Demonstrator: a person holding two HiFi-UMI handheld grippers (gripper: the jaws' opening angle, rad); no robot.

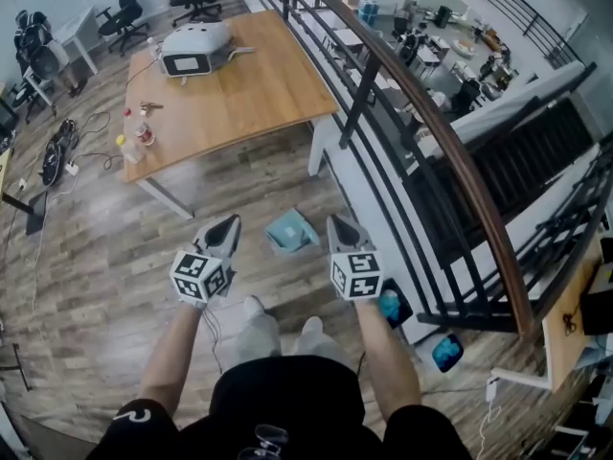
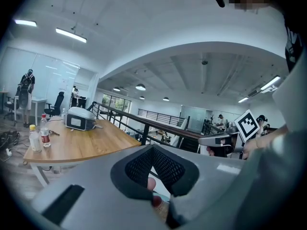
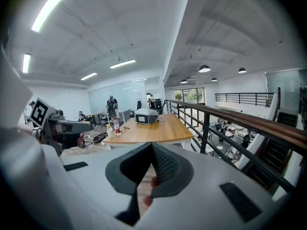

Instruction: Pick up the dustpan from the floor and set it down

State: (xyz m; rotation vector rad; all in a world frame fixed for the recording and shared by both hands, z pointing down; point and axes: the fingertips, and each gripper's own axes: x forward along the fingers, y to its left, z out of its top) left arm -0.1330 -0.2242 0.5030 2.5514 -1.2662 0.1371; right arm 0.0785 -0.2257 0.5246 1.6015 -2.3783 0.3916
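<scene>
A light teal dustpan lies on the wooden floor, just ahead of the person's feet. My left gripper hovers to its left and my right gripper to its right, both above the floor and apart from it. Both point forward with their jaws closed to a tip and nothing between them. In the left gripper view the dark pads meet at the left gripper's tip. The right gripper's tip looks the same in the right gripper view. The jaws hide the dustpan in both gripper views.
A wooden table stands ahead with a white machine and bottles on it. A dark railing runs along the right over a lower floor. Two blue things lie by its foot. Cables sprawl on the floor at left.
</scene>
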